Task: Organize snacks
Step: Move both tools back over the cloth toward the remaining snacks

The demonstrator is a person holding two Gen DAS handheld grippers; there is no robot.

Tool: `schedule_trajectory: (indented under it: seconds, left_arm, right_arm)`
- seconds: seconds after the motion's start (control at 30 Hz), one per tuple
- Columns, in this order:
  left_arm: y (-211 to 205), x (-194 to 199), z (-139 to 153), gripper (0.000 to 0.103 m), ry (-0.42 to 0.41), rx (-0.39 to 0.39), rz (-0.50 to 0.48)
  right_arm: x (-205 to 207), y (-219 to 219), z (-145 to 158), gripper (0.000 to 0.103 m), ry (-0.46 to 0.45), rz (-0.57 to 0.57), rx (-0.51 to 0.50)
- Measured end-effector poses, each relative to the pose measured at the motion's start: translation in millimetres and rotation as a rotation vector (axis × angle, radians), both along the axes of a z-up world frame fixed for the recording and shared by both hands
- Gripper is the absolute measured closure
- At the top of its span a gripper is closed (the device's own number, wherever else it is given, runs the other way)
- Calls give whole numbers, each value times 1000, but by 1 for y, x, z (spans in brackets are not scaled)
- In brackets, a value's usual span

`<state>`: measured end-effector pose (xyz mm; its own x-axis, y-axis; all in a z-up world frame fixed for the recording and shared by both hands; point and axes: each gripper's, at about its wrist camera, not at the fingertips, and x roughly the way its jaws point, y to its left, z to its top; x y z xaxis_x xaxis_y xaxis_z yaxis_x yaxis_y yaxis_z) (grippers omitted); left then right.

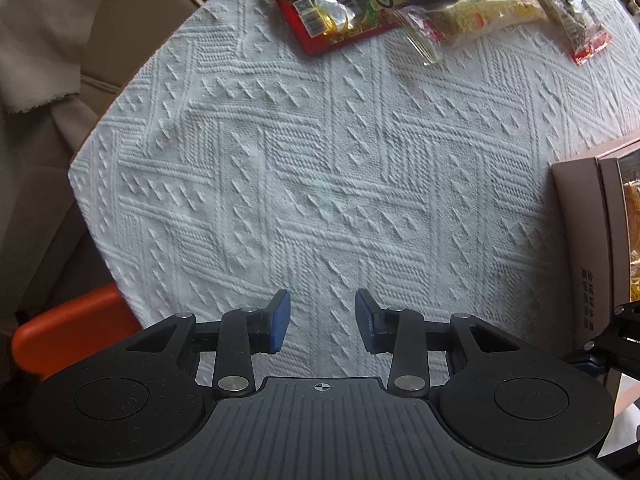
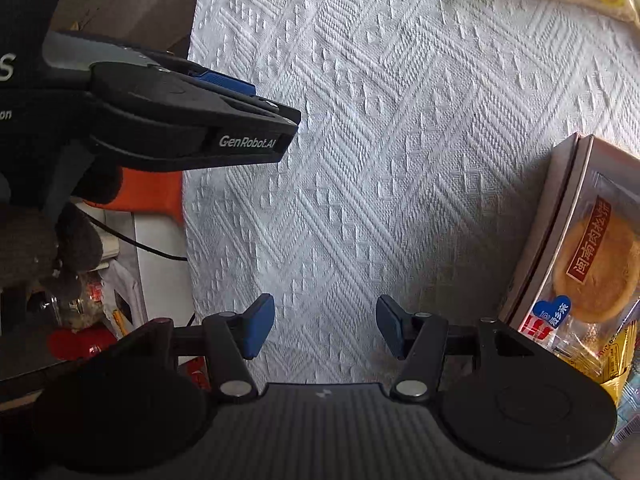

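In the left wrist view, your left tool (image 1: 322, 322) hangs spread and empty over the white woven counter cloth (image 1: 304, 168); the glossy red foil snack packet (image 1: 332, 4) lies far ahead, likely light and slippery, so pinch a sealed edge. In the right wrist view, your right tool (image 2: 325, 328) is spread, empty, beside the beige cardboard box (image 2: 560, 216) holding wrapped pastries.

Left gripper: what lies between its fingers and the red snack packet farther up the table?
Only bare white tablecloth lies between the left gripper and the red snack packet, as the left wrist view shows.
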<state>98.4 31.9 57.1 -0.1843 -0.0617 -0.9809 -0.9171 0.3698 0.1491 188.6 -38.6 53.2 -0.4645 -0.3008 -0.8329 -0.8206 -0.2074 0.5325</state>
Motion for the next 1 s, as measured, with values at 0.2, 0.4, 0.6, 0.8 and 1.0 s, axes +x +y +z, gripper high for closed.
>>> schedule_trajectory:
  seconds: [0.2, 0.4, 0.6, 0.8, 1.0]
  left_arm:
    - [-5, 7, 2, 63, 28, -35, -29]
    - [-8, 7, -2, 63, 37, -90, -63]
    - [-14, 4, -5, 63, 6, -137, -65]
    - [-16, 7, -4, 63, 2, -120, -81]
    - [-23, 6, 0, 63, -8, -100, -34]
  right_arm:
    - [0, -1, 3, 46, -6, 81, -4]
    - [2, 1, 5, 46, -24, 86, 8]
    - [12, -1, 17, 46, -38, 65, 22]
    - [21, -6, 27, 46, -44, 17, 44]
    - [24, -9, 29, 46, -49, 1, 40]
